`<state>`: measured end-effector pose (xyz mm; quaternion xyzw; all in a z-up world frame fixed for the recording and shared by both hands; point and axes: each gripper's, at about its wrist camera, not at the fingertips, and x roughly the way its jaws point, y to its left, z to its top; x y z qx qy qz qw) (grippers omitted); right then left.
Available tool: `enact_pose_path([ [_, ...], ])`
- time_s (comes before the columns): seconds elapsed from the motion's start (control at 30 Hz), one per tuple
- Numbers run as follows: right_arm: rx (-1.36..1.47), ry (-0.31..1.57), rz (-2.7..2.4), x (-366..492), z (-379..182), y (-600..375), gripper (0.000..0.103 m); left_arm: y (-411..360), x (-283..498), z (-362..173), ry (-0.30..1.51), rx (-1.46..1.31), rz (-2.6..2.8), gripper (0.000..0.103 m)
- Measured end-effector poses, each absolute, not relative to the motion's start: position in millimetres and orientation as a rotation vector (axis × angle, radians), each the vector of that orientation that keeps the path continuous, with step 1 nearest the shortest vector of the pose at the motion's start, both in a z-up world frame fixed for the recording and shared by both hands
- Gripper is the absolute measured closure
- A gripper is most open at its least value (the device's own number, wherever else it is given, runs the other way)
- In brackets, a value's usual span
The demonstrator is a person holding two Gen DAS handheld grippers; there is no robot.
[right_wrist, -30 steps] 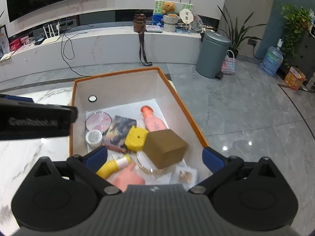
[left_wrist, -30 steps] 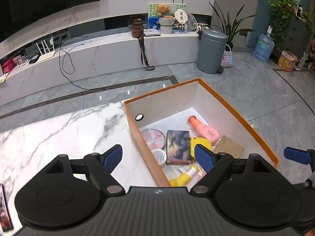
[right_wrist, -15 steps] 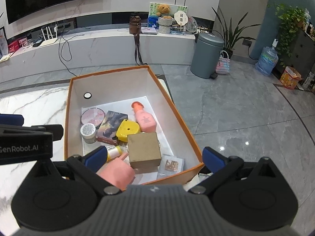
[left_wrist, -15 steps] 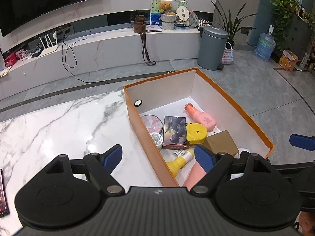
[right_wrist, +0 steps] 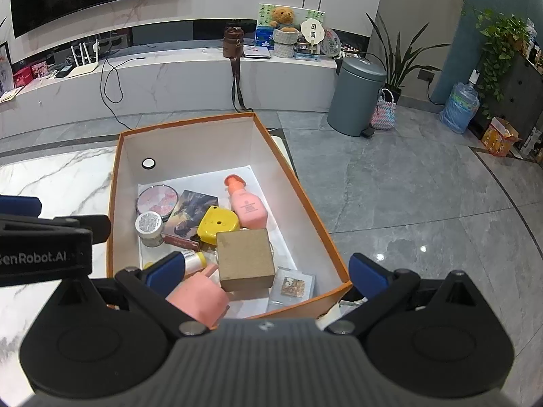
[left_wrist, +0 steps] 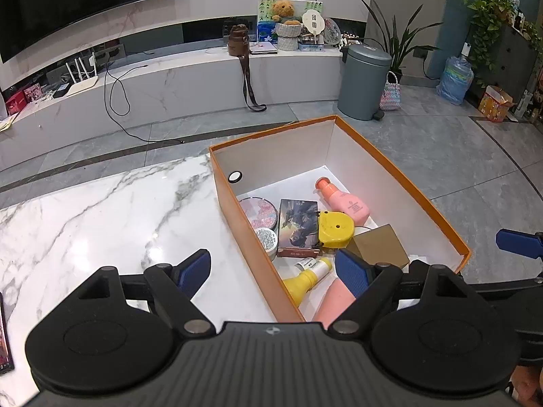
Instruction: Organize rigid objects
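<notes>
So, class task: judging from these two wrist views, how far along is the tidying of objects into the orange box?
Done: the orange box already holds the pink bottle, yellow case, brown box, compact and more. In hand: nothing; the left gripper and right gripper both show open, empty jaws. Left: the marble table shows only a dark item at its edge.

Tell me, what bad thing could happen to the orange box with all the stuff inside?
The orange box seems to sit at the marble table's edge, so a bump might tip it toward the floor. Inside, the brown cube rests unevenly on other items and could slide. Both open grippers hover close above.
</notes>
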<state>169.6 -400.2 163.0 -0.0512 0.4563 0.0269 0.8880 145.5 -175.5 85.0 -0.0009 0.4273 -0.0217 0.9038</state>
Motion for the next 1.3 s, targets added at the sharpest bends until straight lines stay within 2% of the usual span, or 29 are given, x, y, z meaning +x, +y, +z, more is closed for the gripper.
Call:
enact_pose_path([
  [1.3,-0.107,0.948,0.058,170.3,160.4,-404.8,0.003,-177.1,145.1,88.5,0.881,-0.003,-0.053,0.006],
])
